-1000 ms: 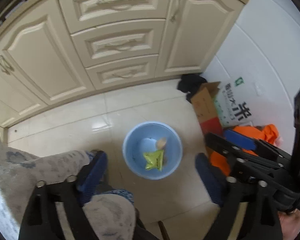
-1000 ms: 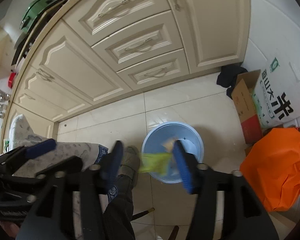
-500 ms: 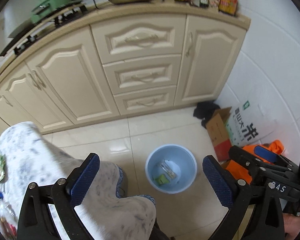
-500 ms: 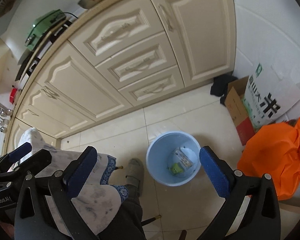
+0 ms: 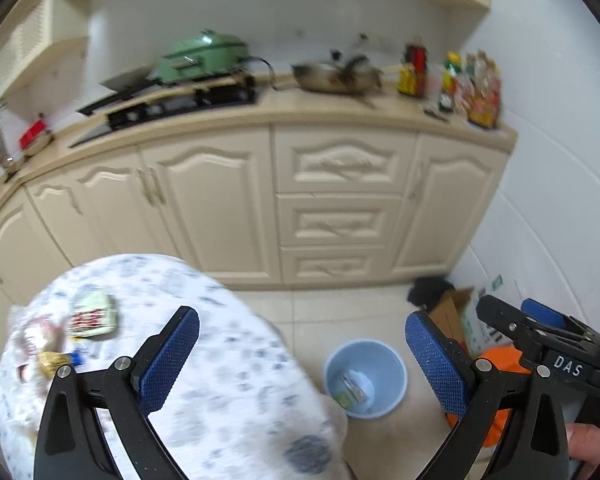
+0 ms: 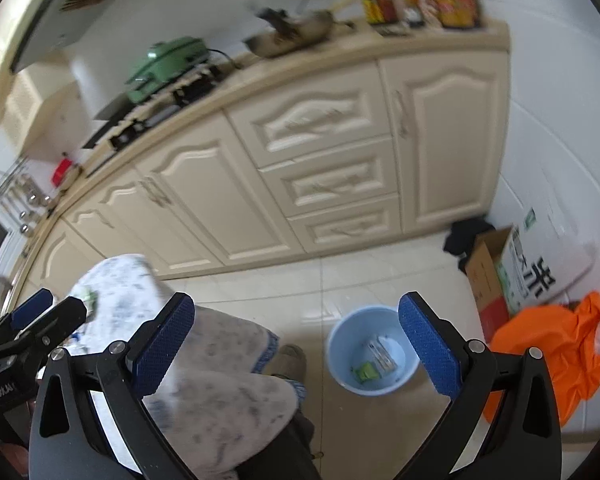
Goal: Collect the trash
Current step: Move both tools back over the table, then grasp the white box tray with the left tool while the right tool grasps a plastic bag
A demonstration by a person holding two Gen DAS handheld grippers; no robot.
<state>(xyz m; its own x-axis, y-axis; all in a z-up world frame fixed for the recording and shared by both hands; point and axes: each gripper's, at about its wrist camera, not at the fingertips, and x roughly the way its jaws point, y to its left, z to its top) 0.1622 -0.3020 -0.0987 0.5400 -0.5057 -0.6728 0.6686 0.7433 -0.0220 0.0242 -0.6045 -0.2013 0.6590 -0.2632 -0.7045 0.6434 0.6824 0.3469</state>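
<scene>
A light blue bin (image 5: 365, 378) stands on the tiled floor; it also shows in the right wrist view (image 6: 374, 355). It holds a green wrapper (image 6: 365, 372) and a silvery wrapper (image 6: 382, 356). A round table with a white patterned cloth (image 5: 204, 364) carries several wrappers (image 5: 94, 316) at its left. My left gripper (image 5: 302, 360) is open and empty, above the table's right edge. My right gripper (image 6: 296, 350) is open and empty, high above the bin and the table edge (image 6: 204, 364).
Cream kitchen cabinets (image 5: 336, 208) run along the back with a stove, pan and bottles on the counter. A cardboard box (image 6: 490, 276), a rice sack (image 6: 540, 272), dark cloth (image 6: 464, 236) and an orange bag (image 6: 556, 356) lie at the right wall.
Both grippers have risen and tilted up away from the bin. The right gripper opened and let the green wrapper drop into the bin. The table and countertop came into view.
</scene>
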